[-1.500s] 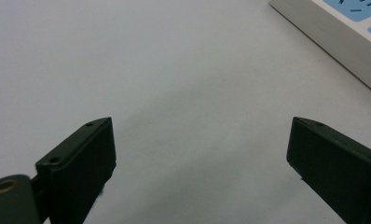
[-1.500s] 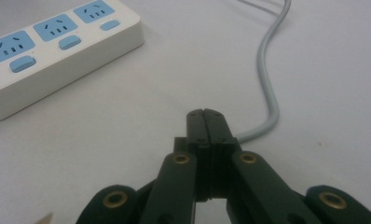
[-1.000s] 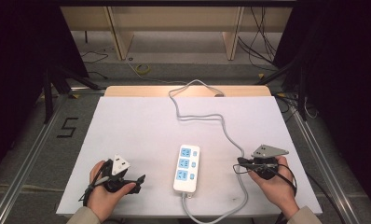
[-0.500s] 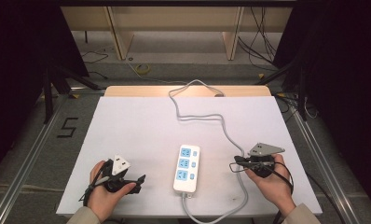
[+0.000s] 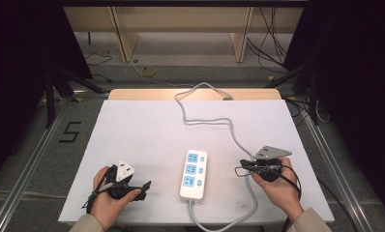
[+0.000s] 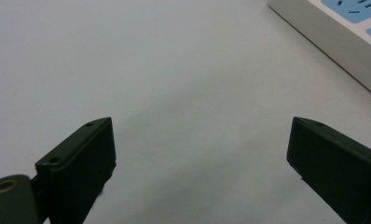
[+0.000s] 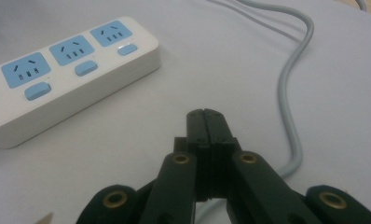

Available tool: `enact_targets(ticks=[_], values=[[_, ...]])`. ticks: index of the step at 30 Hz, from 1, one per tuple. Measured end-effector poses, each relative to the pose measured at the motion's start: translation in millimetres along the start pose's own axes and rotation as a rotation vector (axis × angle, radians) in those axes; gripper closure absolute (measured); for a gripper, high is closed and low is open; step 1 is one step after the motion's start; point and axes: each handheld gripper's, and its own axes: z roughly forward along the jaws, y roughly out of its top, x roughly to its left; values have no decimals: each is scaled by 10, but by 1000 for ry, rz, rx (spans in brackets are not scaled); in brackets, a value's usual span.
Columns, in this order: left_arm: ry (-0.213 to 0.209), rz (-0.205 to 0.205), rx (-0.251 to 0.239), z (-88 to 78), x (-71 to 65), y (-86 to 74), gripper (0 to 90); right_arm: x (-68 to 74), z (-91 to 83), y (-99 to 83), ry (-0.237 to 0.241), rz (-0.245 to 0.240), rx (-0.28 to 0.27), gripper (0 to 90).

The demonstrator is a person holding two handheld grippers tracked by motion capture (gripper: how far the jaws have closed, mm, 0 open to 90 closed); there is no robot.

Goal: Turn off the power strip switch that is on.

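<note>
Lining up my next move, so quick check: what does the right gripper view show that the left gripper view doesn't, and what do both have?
Right gripper view: the right gripper with its jaws pressed together and nothing between them, all three blue sockets and switches of the power strip, and its grey cable curving past.

Left gripper view: the left gripper with its jaws wide apart over bare surface.

Both: the white table and part of the power strip.

A white table top (image 5: 147, 135) covers most of the scene — its far edge shows a strip of bare wood (image 5: 142, 94). Beyond it stand pale wooden shelf legs (image 5: 123, 34) on a grey floor, where a yellow cable coil (image 5: 148, 71) lies. Left of the table, a black "5" (image 5: 70, 131) is marked on the floor — beside a metal rail (image 5: 28, 174).
</note>
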Motion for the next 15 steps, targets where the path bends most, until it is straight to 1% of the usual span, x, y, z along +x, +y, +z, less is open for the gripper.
enact_targets(ticks=[15], values=[[0, 3, -1, 0, -3, 2, 75, 57, 83, 98, 18, -18, 1, 900]])
